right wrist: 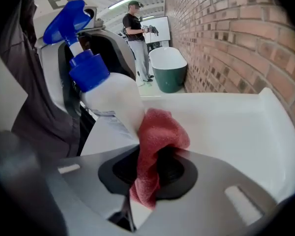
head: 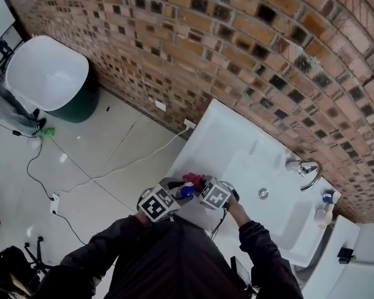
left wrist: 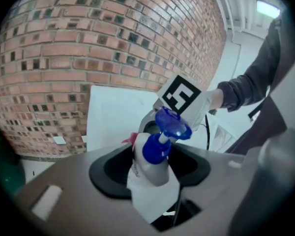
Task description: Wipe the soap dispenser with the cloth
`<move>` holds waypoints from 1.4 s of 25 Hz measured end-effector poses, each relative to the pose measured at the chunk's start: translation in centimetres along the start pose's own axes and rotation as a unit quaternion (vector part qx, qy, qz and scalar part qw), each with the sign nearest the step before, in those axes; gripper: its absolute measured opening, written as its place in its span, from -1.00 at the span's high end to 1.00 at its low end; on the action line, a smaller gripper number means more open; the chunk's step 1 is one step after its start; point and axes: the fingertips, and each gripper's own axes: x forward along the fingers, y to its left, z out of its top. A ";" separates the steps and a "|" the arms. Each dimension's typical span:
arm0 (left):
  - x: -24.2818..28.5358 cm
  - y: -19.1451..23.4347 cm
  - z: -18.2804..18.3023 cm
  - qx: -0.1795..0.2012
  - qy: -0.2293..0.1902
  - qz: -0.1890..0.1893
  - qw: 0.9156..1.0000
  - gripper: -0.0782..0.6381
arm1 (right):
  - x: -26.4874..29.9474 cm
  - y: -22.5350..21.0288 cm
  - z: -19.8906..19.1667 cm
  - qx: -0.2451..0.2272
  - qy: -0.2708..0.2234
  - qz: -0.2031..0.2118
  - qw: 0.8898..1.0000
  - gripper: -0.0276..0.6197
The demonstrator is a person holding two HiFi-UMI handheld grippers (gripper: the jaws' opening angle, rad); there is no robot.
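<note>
Nearest the person's dark sleeves, the left gripper is clamped on the body of a white plastic soap dispenser with a blue pump head. It holds the bottle tilted, off any surface. Just beside it, the right gripper has its jaws closed on a folded red terry cloth. The cloth bulges out past the jaws and presses against the lower side of the dispenser's body.

In the head view both grippers meet over the near edge of a white rectangular washbasin, their marker cubes side by side. Further along the basin lie a round metal drain and a curved chrome tap. A red-brown brick wall rises behind the basin.

Well apart on the pale floor stands a white oval tub with a dark green base, and a white cable trails across the floor. In the right gripper view another person stands near that tub.
</note>
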 end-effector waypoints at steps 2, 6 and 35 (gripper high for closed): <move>0.1 0.0 -0.1 0.003 0.001 0.002 1.000 0.12 | -1.2 -0.2 0.3 0.006 -0.013 -0.028 1.000 0.71; -0.7 -0.6 0.5 0.022 -0.006 0.006 1.000 0.13 | -6.7 1.1 2.3 0.055 -0.101 -0.059 0.992 0.71; -7.7 -1.8 2.8 0.006 -0.118 0.017 0.993 0.18 | -15.9 5.2 5.4 0.095 -0.227 -0.140 0.959 0.71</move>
